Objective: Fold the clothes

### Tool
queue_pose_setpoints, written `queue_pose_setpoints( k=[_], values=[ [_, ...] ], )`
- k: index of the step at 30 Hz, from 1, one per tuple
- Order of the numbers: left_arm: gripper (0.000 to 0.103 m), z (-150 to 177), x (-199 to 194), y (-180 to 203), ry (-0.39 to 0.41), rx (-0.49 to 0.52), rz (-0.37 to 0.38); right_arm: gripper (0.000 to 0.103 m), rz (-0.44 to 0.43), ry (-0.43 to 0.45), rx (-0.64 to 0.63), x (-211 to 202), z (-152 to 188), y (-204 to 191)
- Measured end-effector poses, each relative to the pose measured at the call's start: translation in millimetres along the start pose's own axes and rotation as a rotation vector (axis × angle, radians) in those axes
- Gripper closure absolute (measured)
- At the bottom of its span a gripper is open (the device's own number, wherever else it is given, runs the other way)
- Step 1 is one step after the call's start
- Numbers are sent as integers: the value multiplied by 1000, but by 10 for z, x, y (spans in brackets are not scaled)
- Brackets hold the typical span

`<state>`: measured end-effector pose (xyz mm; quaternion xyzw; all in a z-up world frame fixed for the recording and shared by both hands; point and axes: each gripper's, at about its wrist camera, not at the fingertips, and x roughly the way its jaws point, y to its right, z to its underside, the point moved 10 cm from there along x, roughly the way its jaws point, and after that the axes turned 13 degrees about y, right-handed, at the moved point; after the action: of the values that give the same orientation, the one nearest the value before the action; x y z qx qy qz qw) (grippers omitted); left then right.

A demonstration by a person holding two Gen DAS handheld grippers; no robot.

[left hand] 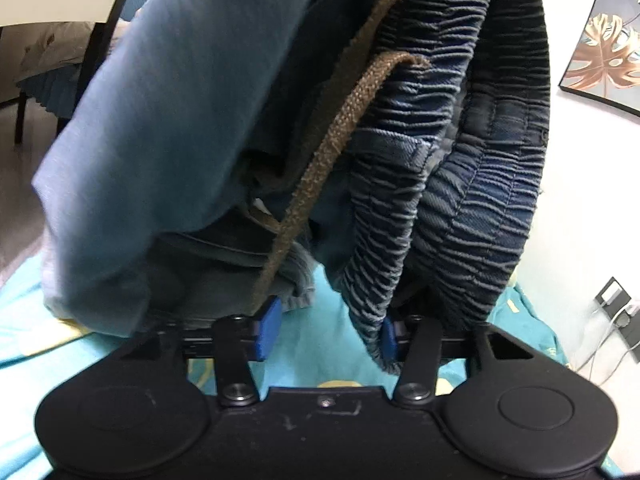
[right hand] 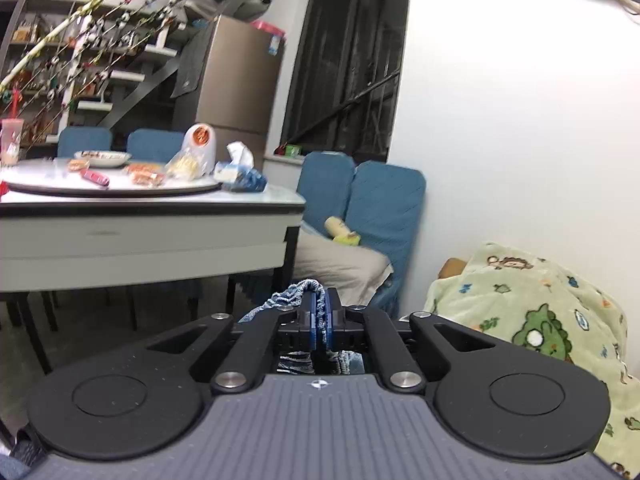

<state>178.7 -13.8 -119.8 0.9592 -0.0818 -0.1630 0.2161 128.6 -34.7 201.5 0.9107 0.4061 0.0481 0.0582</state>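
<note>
Blue denim shorts (left hand: 168, 128) with a ruched elastic waistband (left hand: 440, 152) and a brown drawstring (left hand: 320, 160) hang in front of the left wrist camera above a turquoise sheet (left hand: 316, 312). My left gripper (left hand: 326, 330) is open, its blue pads apart; the waistband drapes over the right pad and the drawstring touches the left one. My right gripper (right hand: 319, 320) is shut on a fold of the blue denim waistband (right hand: 298, 292), held up in the air.
A framed leaf picture (left hand: 604, 32) and a wall socket (left hand: 616, 300) are on the white wall. The right wrist view shows a dining table (right hand: 140, 220) with food, blue chairs (right hand: 380, 200), a fridge (right hand: 236, 80) and a cartoon blanket (right hand: 540, 312).
</note>
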Motion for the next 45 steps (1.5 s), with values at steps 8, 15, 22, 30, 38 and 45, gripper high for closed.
queue_pose_setpoints(
  k=[8, 15, 22, 30, 38, 45],
  values=[
    [97, -130, -56, 78, 40, -3, 33, 100, 142, -14, 33, 78, 158, 655],
    [98, -302, -349, 479, 93, 106, 107, 100, 342, -21, 108, 9, 378, 1694],
    [98, -96, -228, 1092, 45, 218, 206, 100, 445, -101, 138, -109, 923, 2568],
    [98, 390, 229, 1872, -64, 298, 292, 100, 506, -140, 242, -406, 1695, 3524],
    [98, 1027, 977, 2257, -173, 342, 300, 100, 536, -251, 285, -587, 2782, 4368],
    [93, 1433, 1620, 2311, -246, 359, 284, 96, 590, -346, 384, -697, 3861, 4703]
  ],
)
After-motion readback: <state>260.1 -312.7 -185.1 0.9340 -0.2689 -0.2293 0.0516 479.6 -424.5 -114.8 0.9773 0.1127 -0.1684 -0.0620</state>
